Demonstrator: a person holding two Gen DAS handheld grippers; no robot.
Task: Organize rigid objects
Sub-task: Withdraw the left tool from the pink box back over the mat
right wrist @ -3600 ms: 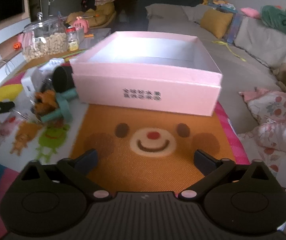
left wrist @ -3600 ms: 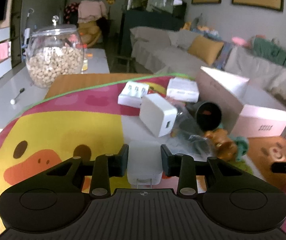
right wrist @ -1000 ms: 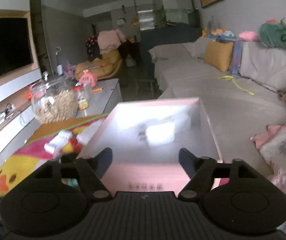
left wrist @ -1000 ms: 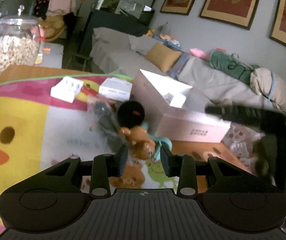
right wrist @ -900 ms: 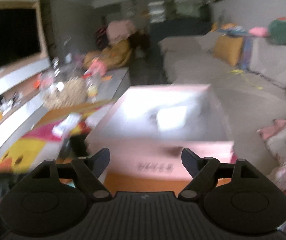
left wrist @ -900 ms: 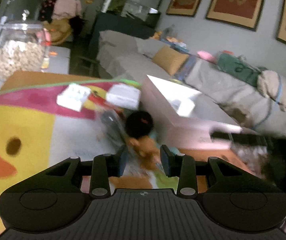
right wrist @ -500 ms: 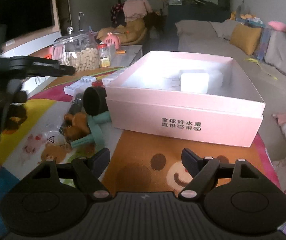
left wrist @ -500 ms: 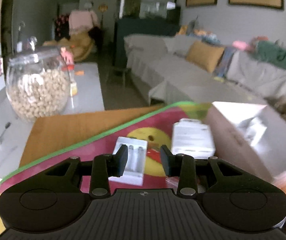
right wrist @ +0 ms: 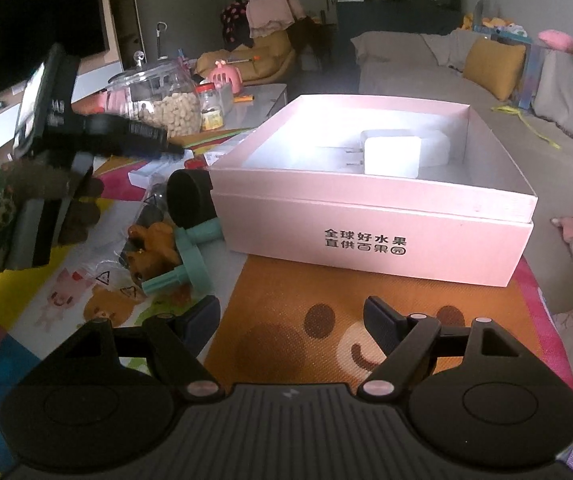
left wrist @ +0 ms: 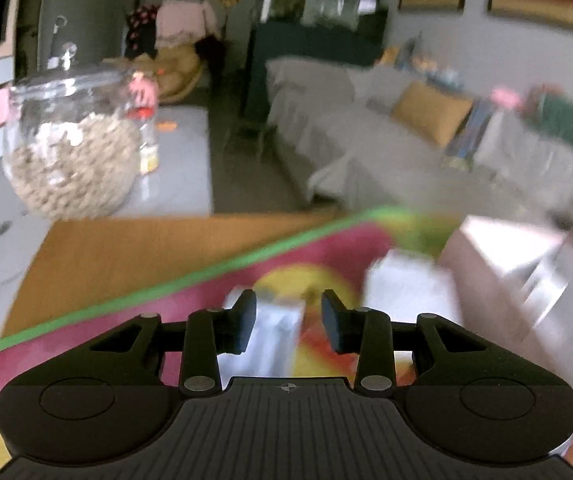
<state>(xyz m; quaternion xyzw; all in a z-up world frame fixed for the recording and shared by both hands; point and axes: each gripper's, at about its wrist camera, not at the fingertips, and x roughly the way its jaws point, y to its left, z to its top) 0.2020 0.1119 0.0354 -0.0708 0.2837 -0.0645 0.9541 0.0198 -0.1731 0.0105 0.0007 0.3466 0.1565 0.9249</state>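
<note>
Left wrist: white battery case (left wrist: 274, 326) lies beyond the open, empty jaws.

a white charger (right wrist: 392, 156) is laid flat inside the open pink box (right wrist: 366, 236), prongs leftward; a black cylinder (right wrist: 186, 200) is tipped against the box's left wall.

The box (right wrist: 370, 236) is pale pink with black print on the front, and the charger (right wrist: 392, 156) inside is plain white. The mat (right wrist: 282, 320) is loud: an orange patch with a brown bear face, yellow and magenta blocks, a green edge. There's a mint green toy (right wrist: 190, 264), a brown figurine (right wrist: 154, 248) and a black cylinder (right wrist: 186, 198).
</note>
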